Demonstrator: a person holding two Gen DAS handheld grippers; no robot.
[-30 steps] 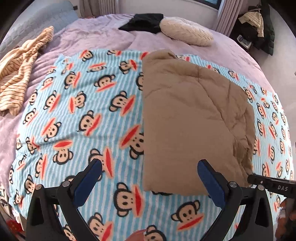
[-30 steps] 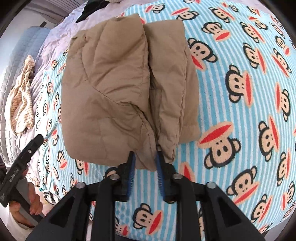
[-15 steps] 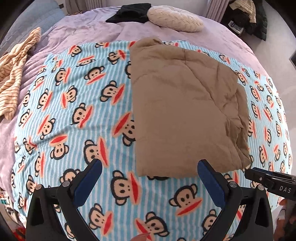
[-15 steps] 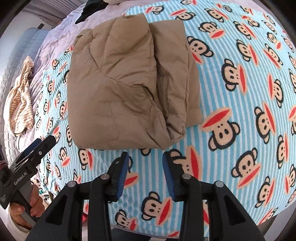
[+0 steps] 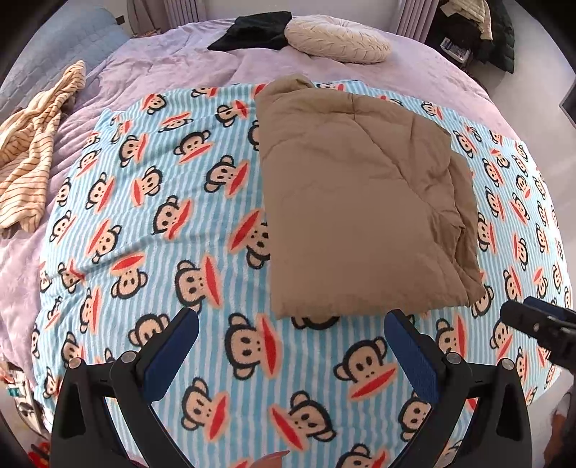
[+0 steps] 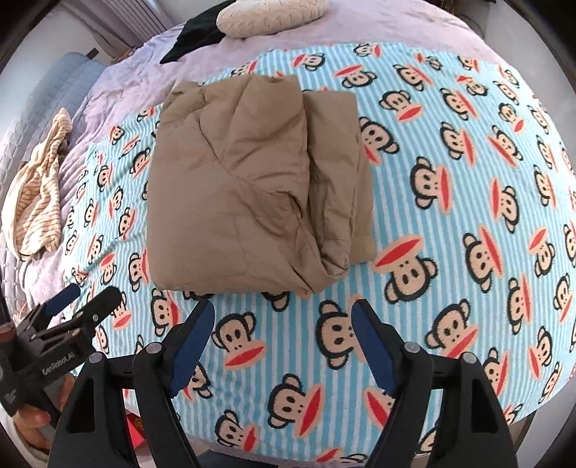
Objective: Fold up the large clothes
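Observation:
A tan quilted garment [image 5: 360, 201] lies folded into a rough rectangle on a blue striped monkey-print blanket [image 5: 162, 223]; it also shows in the right wrist view [image 6: 252, 187], with a narrower folded layer along its right side. My left gripper [image 5: 291, 324] is open and empty, held above the blanket just short of the garment's near edge. My right gripper [image 6: 282, 309] is open and empty, also just short of the near edge. Each gripper shows at the edge of the other's view.
The blanket lies on a lilac bed cover [image 5: 172, 68]. A striped cream garment [image 5: 32, 151] lies at the left. A black garment [image 5: 252, 28] and a cream round cushion [image 5: 334, 39] sit at the far end. Dark clothes [image 5: 482, 32] are piled beyond the bed's right corner.
My right gripper has let go of the garment's near corner, opened wide and pulled back. My left gripper stayed open and drew back a little. The garment lies flat.

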